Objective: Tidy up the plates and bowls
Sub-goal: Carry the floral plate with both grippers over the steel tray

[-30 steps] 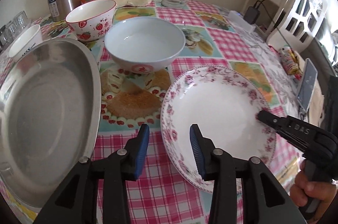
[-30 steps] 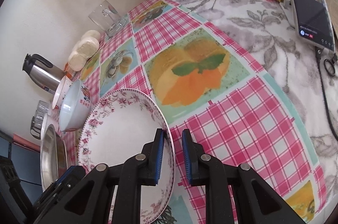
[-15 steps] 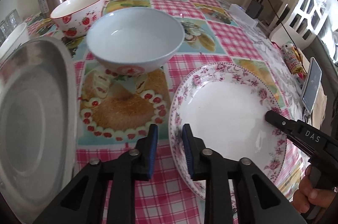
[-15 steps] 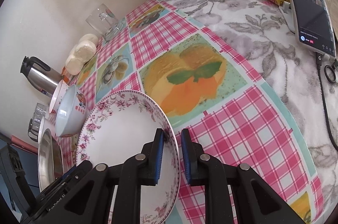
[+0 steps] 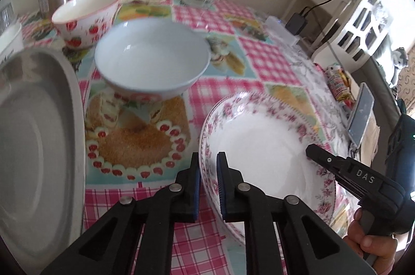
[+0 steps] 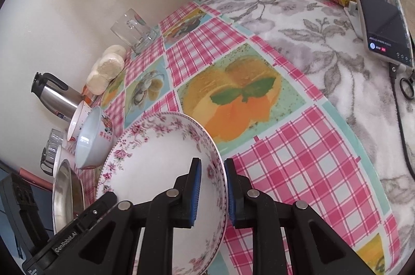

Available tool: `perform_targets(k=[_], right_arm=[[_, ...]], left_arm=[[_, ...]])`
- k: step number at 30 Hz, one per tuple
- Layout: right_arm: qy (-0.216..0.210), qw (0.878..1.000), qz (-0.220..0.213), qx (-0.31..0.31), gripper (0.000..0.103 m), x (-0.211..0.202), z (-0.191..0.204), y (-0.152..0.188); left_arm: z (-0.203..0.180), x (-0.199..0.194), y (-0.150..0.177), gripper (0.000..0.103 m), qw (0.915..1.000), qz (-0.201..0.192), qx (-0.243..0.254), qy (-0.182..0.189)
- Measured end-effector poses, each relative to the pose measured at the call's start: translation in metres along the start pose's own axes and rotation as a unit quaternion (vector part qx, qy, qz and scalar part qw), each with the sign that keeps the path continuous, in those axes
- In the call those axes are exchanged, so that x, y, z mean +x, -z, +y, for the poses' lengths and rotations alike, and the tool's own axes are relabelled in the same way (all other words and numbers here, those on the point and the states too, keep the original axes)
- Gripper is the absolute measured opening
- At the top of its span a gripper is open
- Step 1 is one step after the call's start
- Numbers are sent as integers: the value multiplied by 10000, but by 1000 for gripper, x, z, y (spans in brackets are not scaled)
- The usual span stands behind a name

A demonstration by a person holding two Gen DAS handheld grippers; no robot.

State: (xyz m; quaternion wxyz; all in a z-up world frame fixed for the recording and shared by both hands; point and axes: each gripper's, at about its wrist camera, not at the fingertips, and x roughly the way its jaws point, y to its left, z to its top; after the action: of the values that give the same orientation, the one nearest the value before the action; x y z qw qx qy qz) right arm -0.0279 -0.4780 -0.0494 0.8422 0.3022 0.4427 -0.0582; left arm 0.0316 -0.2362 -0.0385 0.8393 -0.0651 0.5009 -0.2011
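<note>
1. Left wrist view: the left gripper (image 5: pixel 208 184) has its jaws clamped onto the near rim of the floral plate (image 5: pixel 262 153), one pad outside the rim and one inside the well. Right wrist view: the right gripper (image 6: pixel 212 194) is pinched tight on the opposite rim in the same way.

2. The risk I see is the plate slipping. Both grips take only the thin glazed edge, and the plate looks tilted, its far edge raised off the checked tablecloth (image 6: pixel 298 171). If one hand rises faster or twists, the rim could slide out of the pads.

3. A second risk is a knock. The pale blue bowl (image 5: pixel 153 64) sits just beyond the plate's far-left edge, with the strawberry bowl (image 5: pixel 87 15) behind it, and the steel basin (image 5: pixel 36 134) lies near on the left. Swinging the plate leftward low could clip any of them.

4. The plate lies between the two grippers, spanning from one to the other, on the near right part of the table.
</note>
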Motion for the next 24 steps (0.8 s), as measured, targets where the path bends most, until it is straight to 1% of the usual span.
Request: perform_targets(k=[3, 8, 16, 19, 24], right_arm=[[-54, 9999, -107, 0, 19, -7, 2, -1], [-142, 9995, -252, -107, 20, -18, 10, -4], [-298, 9965, -664, -415, 20, -47, 40, -10], [-395, 9944, -810, -557, 20, -56, 54, -9], [-549, 9899, -997, -841, 20, -70, 81, -4]], left_arm=[[-2, -7, -3, 12, 9999, -107, 64, 41], [3, -20, -10, 12, 9995, -253, -32, 185], [11, -56, -22, 12, 9973, -648, -72, 351], [20, -69, -27, 12, 9960, -765, -181, 425], [47, -88, -32, 12, 9928, -889, -505, 617]])
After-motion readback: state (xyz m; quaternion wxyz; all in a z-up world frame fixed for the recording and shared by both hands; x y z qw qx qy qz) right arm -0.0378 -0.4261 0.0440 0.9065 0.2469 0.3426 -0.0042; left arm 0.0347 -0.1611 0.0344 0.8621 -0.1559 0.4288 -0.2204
